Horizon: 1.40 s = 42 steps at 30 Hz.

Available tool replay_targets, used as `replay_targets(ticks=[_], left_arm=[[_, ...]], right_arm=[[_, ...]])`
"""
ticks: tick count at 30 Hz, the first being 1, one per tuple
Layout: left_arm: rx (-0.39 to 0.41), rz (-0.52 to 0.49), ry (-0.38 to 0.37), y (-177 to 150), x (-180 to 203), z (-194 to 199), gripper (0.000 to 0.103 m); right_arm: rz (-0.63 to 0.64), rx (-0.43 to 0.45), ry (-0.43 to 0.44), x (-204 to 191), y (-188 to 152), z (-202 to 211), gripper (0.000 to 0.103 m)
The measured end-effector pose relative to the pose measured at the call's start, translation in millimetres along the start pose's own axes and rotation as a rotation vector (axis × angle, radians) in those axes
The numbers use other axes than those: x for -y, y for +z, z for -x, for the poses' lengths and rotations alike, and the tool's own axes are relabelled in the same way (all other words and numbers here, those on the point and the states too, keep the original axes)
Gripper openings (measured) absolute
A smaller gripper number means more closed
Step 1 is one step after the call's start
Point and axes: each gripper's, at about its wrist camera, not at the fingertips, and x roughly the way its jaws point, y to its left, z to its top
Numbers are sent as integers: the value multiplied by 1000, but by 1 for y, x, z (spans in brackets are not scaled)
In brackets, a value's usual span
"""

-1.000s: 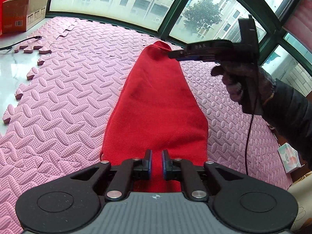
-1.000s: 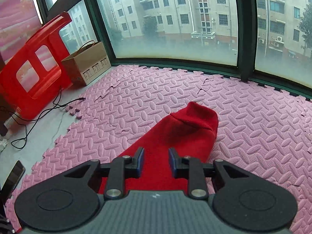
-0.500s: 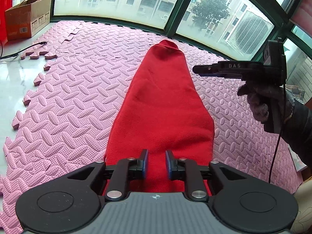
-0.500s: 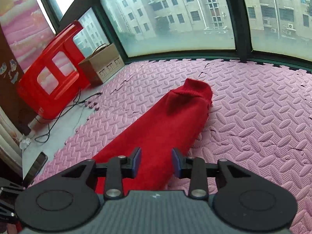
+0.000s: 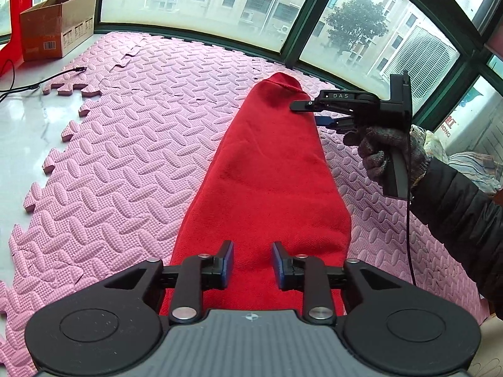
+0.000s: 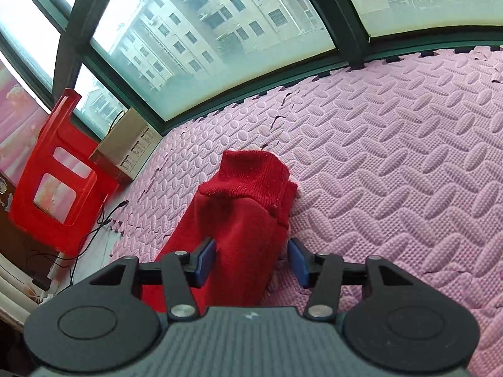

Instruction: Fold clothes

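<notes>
A red knitted garment (image 5: 267,176) lies folded into a long narrow strip on the pink foam mat (image 5: 125,157). Its ribbed collar end (image 6: 251,172) points to the windows. My left gripper (image 5: 253,265) is open just above the near end of the strip. My right gripper (image 6: 251,262) is open, with its jaws on either side of the strip's far part, just short of the collar. In the left wrist view the right gripper (image 5: 317,113) hovers at the strip's right edge near the far end, held by a gloved hand.
A cardboard box (image 5: 56,28) and a red plastic stool (image 6: 53,169) stand at the left by the windows. Black cables (image 5: 31,84) lie on the bare white floor left of the mat. A pile of other clothes (image 5: 471,163) lies at the right.
Both grippers have opened wider. The right gripper has tilted and moved down and in towards the collar end of the strip. The left gripper has stayed over the near end.
</notes>
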Motion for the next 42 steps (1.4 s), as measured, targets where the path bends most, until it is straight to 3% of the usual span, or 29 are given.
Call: replay_targets(ticks=[9,15,18,20,23,26,29,30,36,40,42], left_arm=[[-30,9,17,2,2,-13,31],[-7,14,39,8,1,-14,31],[35,11,125,11,0,-14,31],[61,20,153,12,-2,-13,31],[51,28,180,13,-8,-17,32],[40,28,212,12,-11,-22,33],[23,27,221,9,-13,-25,27],[12,22,219,8,-13,-27,16],[18,-2,216,7,-12,-21,10],[41,-10,196,10,-9,-13,10],[48,-12,184,12,-8,-9,10]], right_arm=[[-6,21,45,0,3,-6,52],[23,87,27,1,8,10,54],[5,106,31,2,12,13,47],[2,122,26,-1,12,14,30],[8,112,7,-6,14,12,19],[6,125,33,-11,14,11,14],[4,141,94,-18,14,14,14],[13,142,103,-20,14,14,14],[-28,114,34,0,13,3,14],[-69,107,69,11,9,6,26],[-54,104,65,7,7,8,26]])
